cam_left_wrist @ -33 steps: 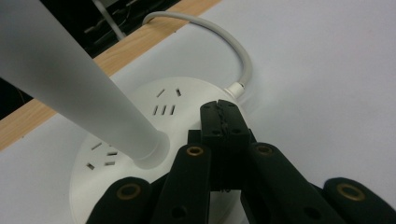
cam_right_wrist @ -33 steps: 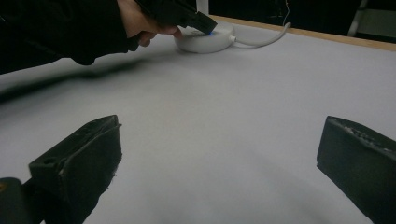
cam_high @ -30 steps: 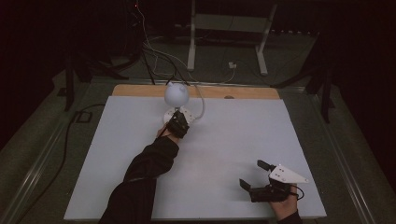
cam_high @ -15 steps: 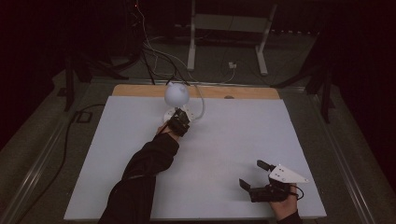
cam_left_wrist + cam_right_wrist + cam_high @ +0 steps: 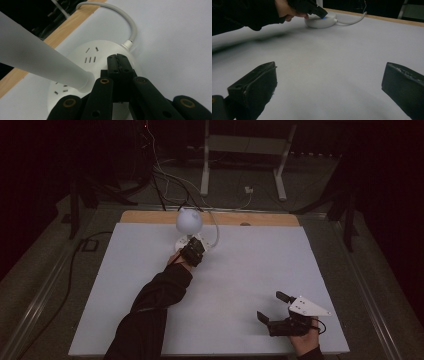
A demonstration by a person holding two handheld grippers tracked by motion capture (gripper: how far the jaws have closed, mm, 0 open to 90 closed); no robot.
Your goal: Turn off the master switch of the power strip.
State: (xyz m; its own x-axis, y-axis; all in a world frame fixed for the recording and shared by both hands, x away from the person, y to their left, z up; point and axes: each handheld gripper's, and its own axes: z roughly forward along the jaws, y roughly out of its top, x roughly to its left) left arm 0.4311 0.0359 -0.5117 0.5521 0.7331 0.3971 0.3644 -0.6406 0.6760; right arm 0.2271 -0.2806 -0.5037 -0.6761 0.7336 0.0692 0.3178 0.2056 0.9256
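Observation:
A white lamp with a round globe head (image 5: 189, 220) stands at the back of the white table. Its round base (image 5: 82, 53) has socket slots on top, and a slanted white stem (image 5: 37, 62) rises from it. My left gripper (image 5: 118, 60) is shut, with its closed tips resting on the top of the base near the grey cable (image 5: 125, 17). In the high view the left gripper (image 5: 194, 249) sits right in front of the lamp. In the right gripper view a small blue light glows where the left gripper (image 5: 322, 15) meets the base (image 5: 319, 23). My right gripper (image 5: 271, 306) rests open near the front right, with nothing between its jaws.
The white table top (image 5: 240, 270) stretches between both hands, with a wooden strip (image 5: 260, 219) along its back edge. The lamp's cable (image 5: 216, 232) loops off the back. Cables and a metal stand (image 5: 242, 150) lie on the dark floor beyond.

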